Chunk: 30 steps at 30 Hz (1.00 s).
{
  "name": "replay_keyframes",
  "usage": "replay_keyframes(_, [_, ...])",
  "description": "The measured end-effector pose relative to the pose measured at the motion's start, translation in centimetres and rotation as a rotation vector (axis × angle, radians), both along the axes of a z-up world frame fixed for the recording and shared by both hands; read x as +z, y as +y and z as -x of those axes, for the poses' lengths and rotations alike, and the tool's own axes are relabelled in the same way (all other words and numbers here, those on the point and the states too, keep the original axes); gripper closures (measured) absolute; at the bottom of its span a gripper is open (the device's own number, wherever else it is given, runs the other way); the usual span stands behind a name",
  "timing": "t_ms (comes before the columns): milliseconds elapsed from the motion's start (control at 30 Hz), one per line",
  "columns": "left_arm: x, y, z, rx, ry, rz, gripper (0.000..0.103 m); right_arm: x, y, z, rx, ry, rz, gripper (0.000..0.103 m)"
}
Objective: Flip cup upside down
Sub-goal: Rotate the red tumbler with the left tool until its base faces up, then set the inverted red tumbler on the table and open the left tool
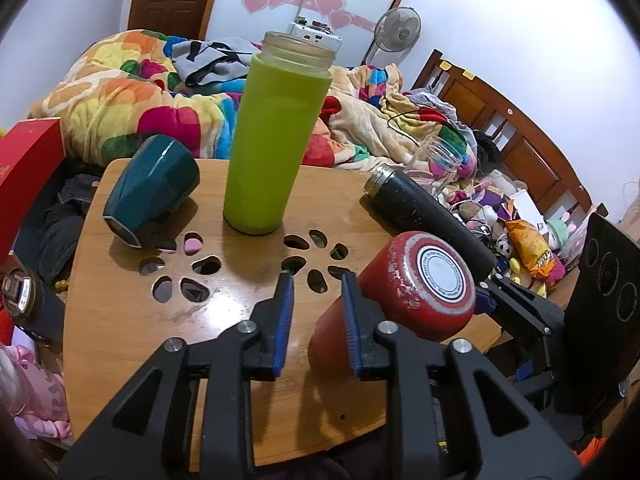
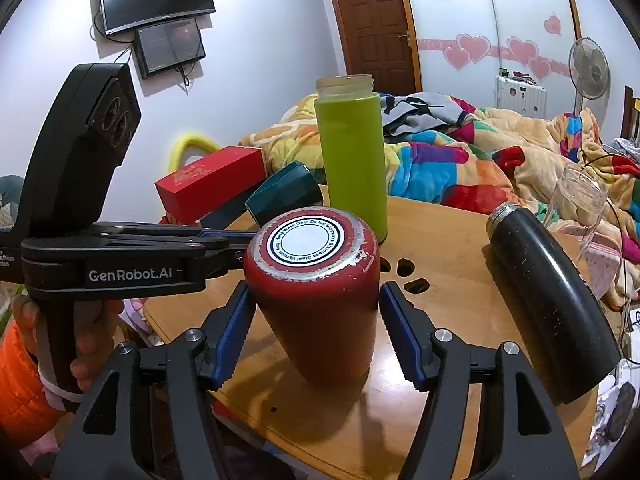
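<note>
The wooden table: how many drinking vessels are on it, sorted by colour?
Red: 1, the red cup, standing base up between the right tongs
Green: 1, the green bottle, upright
Teal: 1, the teal cup, tipped over
Black: 1, the black flask, leaning
Clear: 1, the clear glass jar at the table's far edge
Total: 5
</note>
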<state>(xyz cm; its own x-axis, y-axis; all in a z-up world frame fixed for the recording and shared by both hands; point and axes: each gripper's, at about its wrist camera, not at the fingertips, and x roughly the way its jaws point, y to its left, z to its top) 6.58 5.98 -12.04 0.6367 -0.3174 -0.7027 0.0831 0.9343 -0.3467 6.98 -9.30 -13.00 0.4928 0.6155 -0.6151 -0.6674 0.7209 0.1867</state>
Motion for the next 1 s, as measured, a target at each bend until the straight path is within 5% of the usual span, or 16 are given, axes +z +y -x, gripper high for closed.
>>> replay_keyframes(300, [1.7, 0.6, 1.9, 0.027, -0.032, -0.060, 0.063, 0.5, -0.2, 0.4, -0.009, 0.015, 0.016, 0.042])
replay_keyframes(500, [5.5, 0.4, 4.7, 0.051, -0.128, -0.116, 0.047, 3.4, -2.2, 2.3, -0.036, -0.036, 0.015, 0.024])
replay_keyframes(767, [11.1, -2.3, 10.0, 0.068, -0.299, -0.219, 0.005, 9.4, -5.6, 5.3, -0.132, -0.148, -0.034, 0.014])
replay_keyframes(833, [12.3, -3.0, 11.4, 0.068, -0.338, -0.238, 0.004, 10.8, -6.5, 6.2, -0.172, -0.172, -0.052, 0.003])
replay_keyframes(1000, [14.8, -4.5, 14.4, 0.089, -0.412, -0.292, 0.001, 13.4, -8.4, 8.3, -0.242, -0.204, -0.106, 0.000])
